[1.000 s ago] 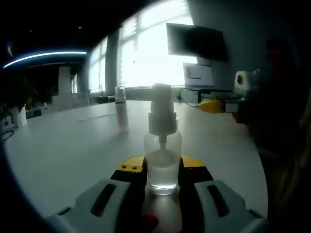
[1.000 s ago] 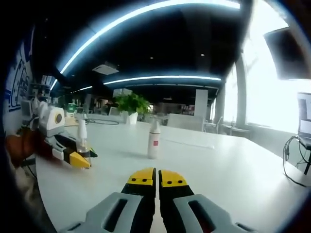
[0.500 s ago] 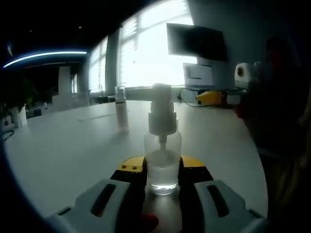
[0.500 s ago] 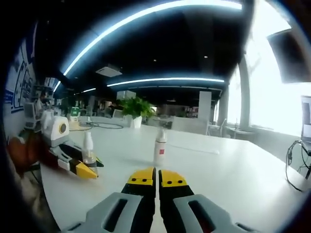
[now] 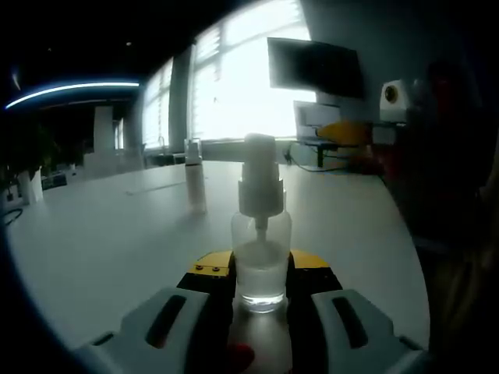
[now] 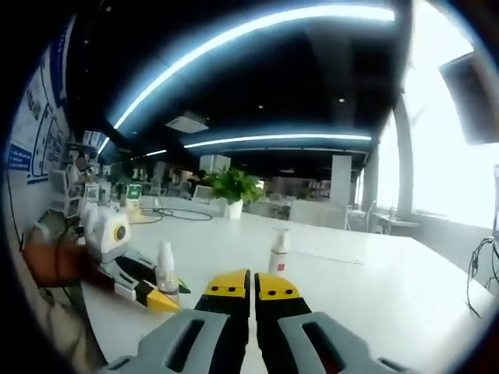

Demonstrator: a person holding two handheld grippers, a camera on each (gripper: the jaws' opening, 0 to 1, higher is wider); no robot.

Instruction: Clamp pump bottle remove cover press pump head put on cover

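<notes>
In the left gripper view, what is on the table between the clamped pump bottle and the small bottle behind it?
Nothing: in the left gripper view, only bare white table lies between the pump bottle, clamped in the left gripper, and the small bottle.

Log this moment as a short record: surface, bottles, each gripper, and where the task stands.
surface: white table
held bottle: clear pump bottle, upright, its pump head bare
other bottle: slim white bottle, standing apart farther back on the table
left gripper: jaws closed on the pump bottle's base
right gripper: jaws together, holding nothing, raised off the table
cover: not identifiable in these views
task stage: bottle clamped, pump head exposed, right gripper not at it
</notes>
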